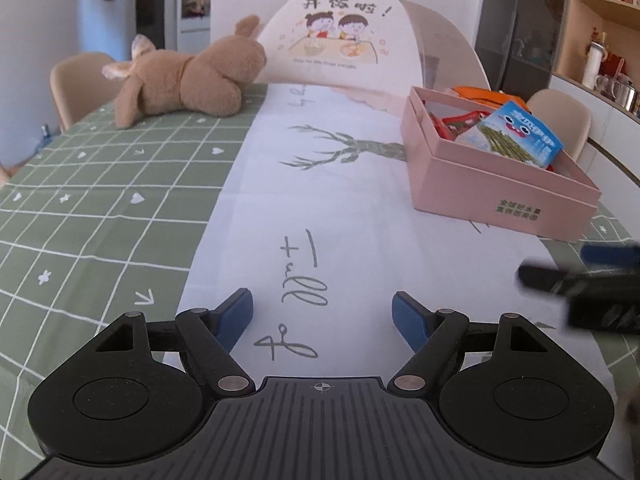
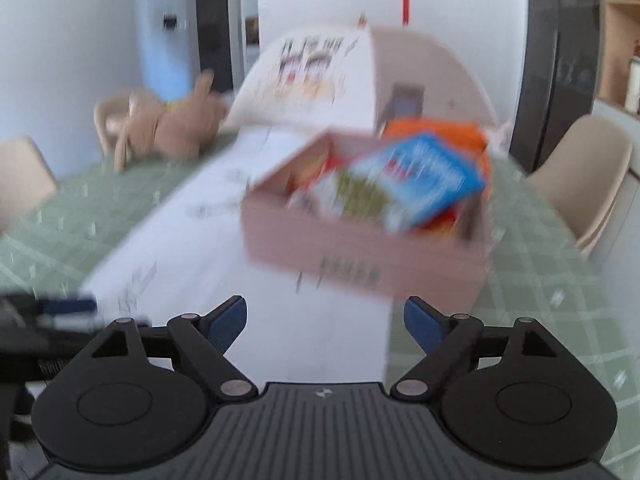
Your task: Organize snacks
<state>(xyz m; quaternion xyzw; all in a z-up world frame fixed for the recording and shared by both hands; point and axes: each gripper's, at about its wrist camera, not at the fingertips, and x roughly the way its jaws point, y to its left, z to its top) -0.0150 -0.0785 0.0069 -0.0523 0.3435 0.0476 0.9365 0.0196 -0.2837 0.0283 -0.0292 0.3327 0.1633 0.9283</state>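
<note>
A pink box (image 1: 504, 188) stands on the table at the right, holding snack packs: a blue-and-white pack (image 1: 516, 136) on top and red packs (image 1: 460, 120) beneath. An orange pack (image 1: 476, 94) lies behind the box. My left gripper (image 1: 323, 312) is open and empty above the white runner. My right gripper (image 2: 325, 322) is open and empty, a little in front of the box (image 2: 360, 256); this view is motion-blurred. The blue pack (image 2: 412, 184) shows there too. The right gripper also shows blurred in the left wrist view (image 1: 580, 276).
A brown plush rabbit (image 1: 188, 76) lies at the far left on the green checked tablecloth (image 1: 80, 200). A chair with a printed cover (image 1: 340, 44) stands at the far end. Beige chairs (image 2: 592, 184) stand at the sides. Shelves (image 1: 600, 12) are at the right.
</note>
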